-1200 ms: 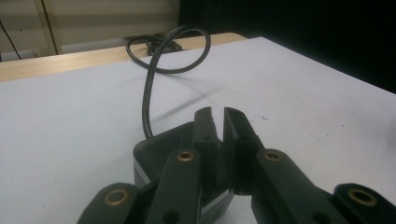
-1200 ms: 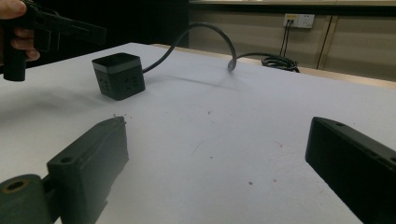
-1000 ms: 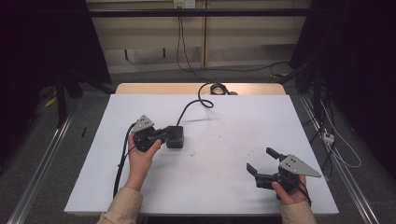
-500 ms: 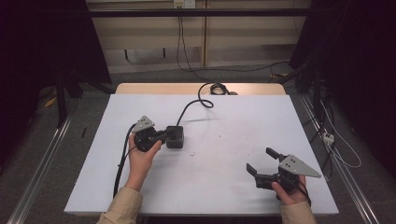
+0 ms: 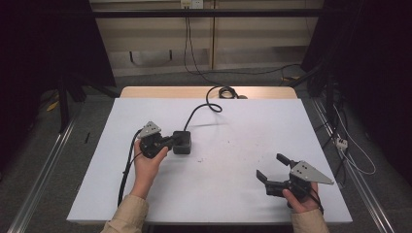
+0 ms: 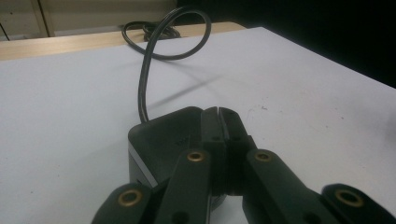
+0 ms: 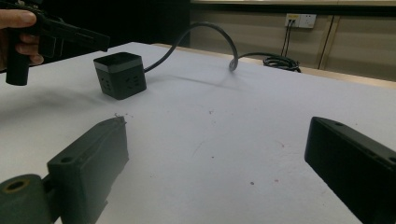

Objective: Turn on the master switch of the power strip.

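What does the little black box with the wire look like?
On the white table, look left of the middle, right at the tip of the left gripper. There sits a small black cube, and a dark cord loops from it toward the far edge.

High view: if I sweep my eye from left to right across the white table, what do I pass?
Trailing black cable → left gripper → black power cube → its looping cord → right gripper.

Socket cube (image 5: 182, 142) lies left on table (image 5: 243, 136), cable (image 5: 204, 109) behind.
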Available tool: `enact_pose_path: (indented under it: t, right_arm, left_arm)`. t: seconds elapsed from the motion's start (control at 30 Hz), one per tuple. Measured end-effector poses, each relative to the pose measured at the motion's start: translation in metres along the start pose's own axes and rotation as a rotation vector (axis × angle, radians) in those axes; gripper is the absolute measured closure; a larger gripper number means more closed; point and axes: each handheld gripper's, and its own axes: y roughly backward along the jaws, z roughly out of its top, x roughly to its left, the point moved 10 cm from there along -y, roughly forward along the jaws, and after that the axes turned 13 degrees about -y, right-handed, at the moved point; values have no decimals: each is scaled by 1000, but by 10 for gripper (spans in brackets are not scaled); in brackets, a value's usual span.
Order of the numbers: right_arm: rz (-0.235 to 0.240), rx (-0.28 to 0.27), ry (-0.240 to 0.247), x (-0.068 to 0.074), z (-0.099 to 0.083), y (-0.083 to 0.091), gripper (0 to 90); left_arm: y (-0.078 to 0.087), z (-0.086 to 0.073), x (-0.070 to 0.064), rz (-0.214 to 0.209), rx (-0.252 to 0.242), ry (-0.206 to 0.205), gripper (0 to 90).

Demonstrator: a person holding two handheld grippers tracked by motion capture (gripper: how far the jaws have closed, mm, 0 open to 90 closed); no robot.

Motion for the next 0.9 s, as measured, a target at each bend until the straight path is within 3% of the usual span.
enact_pose_path:
  t: [0.53, 0.9]
  right_arm:
    - [0, 2, 2, -1, -1, 0, 58]
    - [-1, 3, 4, 0, -1, 1, 58]
  left_arm:
    - [-3, -4, 3, 18, 13, -5, 900]
    - [-4, -7, 4, 30, 25, -39, 900]
